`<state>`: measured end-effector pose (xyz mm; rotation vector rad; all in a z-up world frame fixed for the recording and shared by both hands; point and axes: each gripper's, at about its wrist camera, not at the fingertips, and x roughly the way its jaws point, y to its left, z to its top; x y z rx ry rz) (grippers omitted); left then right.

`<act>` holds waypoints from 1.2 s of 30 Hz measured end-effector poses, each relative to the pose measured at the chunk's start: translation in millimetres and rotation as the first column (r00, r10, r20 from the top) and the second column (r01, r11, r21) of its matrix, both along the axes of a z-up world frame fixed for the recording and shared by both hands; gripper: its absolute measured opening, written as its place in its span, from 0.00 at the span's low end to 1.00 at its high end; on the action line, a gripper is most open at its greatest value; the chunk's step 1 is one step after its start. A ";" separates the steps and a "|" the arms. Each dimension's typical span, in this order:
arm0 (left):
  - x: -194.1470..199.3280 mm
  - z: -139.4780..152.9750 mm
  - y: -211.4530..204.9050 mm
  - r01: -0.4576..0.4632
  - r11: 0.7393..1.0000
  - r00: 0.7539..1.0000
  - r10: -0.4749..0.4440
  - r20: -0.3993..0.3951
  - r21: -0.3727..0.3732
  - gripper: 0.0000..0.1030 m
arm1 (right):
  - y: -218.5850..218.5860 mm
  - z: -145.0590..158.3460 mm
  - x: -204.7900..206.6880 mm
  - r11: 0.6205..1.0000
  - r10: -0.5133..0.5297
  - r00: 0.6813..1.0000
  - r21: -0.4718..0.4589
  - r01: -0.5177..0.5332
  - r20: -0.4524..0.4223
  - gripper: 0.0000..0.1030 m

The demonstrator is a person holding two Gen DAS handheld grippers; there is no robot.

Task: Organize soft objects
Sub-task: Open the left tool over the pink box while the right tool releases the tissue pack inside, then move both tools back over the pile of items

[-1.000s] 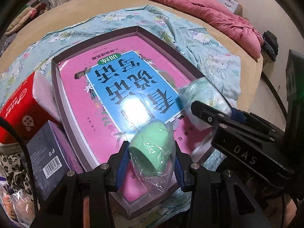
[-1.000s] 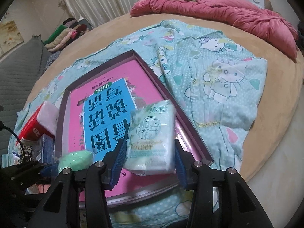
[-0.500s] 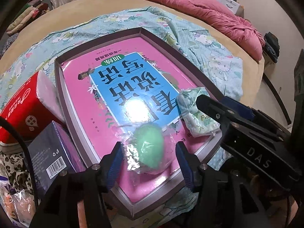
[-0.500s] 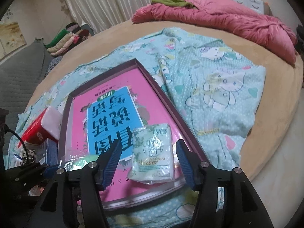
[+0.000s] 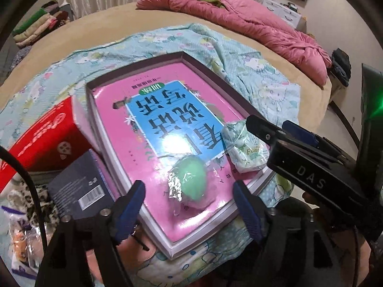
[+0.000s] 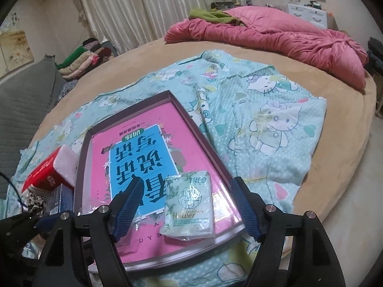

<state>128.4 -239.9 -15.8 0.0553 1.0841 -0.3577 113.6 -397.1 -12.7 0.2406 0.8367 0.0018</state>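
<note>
A green sponge in clear wrap [image 5: 191,179] lies on the pink book inside the shallow box [image 5: 215,69]. My left gripper [image 5: 189,205] stands over it with its jaws opening, both pads clear of the wrap. Right of the sponge lies a white tissue pack [image 6: 189,205], also on the book in the box [image 6: 198,129]. My right gripper [image 6: 186,203] has its jaws opening too, and the pack sits loose between the blue pads. The right gripper's arm [image 5: 308,167] crosses the left wrist view beside the tissue pack [image 5: 246,150].
A red tissue box [image 5: 40,141] and a dark blue carton [image 5: 79,186] sit left of the box. A teal cartoon-print cloth [image 6: 270,119] covers the round tan bed [image 6: 344,143]. A pink quilt [image 6: 275,33] is heaped at the far side, folded clothes [image 6: 83,57] at left.
Both grippers let go: the left released the green sponge and the right released the tissue pack onto the book. Both jaws widened, and both grippers drew back, the left one a little upward.
</note>
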 end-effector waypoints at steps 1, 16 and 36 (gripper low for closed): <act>-0.9 0.6 0.9 -0.002 1.000 1.000 0.002 0.003 -0.001 0.76 | 0.4 1.0 -0.4 1.000 0.000 1.000 -0.006 0.000 0.006 0.74; -15.9 19.0 28.6 -0.071 0.997 0.995 0.070 0.065 0.024 0.76 | 5.0 23.5 -12.9 0.999 -0.031 0.994 -0.025 0.033 0.103 0.76; -39.6 66.7 102.3 -0.193 0.980 0.970 0.197 0.143 -0.045 0.76 | 71.8 73.8 -41.5 0.992 0.121 0.971 -0.070 -0.109 0.206 0.76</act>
